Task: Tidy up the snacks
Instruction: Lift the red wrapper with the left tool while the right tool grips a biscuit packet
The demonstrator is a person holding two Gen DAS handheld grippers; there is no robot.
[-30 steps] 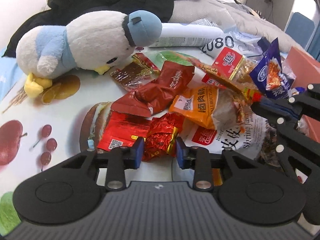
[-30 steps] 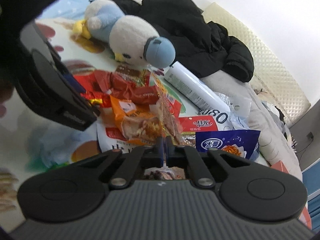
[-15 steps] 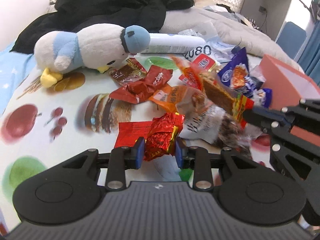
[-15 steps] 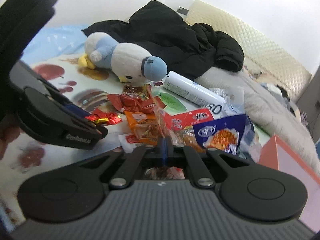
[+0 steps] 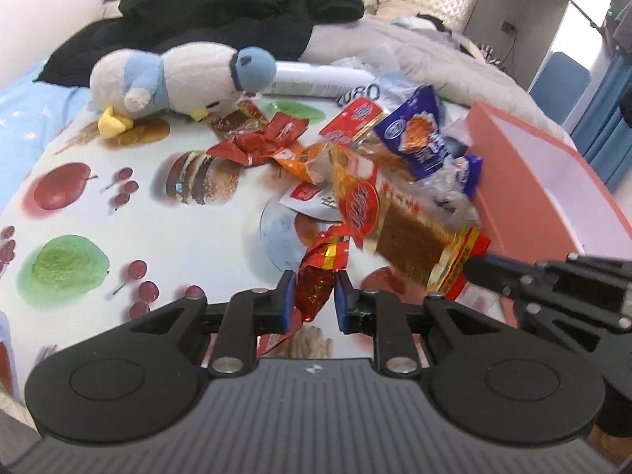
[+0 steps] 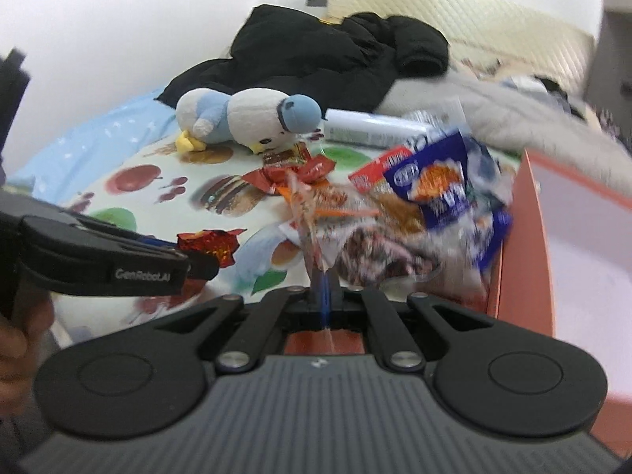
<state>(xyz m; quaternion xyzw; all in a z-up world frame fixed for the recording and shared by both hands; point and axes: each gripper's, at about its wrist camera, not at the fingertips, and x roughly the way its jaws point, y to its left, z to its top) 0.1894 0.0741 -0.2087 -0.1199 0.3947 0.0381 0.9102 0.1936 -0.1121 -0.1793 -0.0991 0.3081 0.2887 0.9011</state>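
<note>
My left gripper [image 5: 314, 294] is shut on a crinkled red-and-gold foil snack [image 5: 322, 268], held above the fruit-print cloth; it also shows in the right wrist view [image 6: 209, 245]. My right gripper [image 6: 324, 282] is shut on the edge of a clear orange-and-red snack packet [image 5: 407, 237], seen edge-on in its own view [image 6: 312, 213]. A pile of snacks lies beyond: a blue bag [image 5: 418, 134], red packets [image 5: 260, 140], an orange bag [image 5: 304, 158]. The pink box [image 5: 533, 181] stands open at the right, also in the right wrist view [image 6: 525, 245].
A blue-and-white plush bird [image 5: 177, 79] lies at the back left. A white tube [image 5: 320, 79] lies behind the snacks. A black jacket [image 5: 221, 12] and grey bedding [image 5: 434, 55] are heaped at the back.
Both grippers have pulled back and up from the pile with their snacks. The right gripper's packet has swung closer to the pink box. The left's foil snack has lifted off the cloth.
</note>
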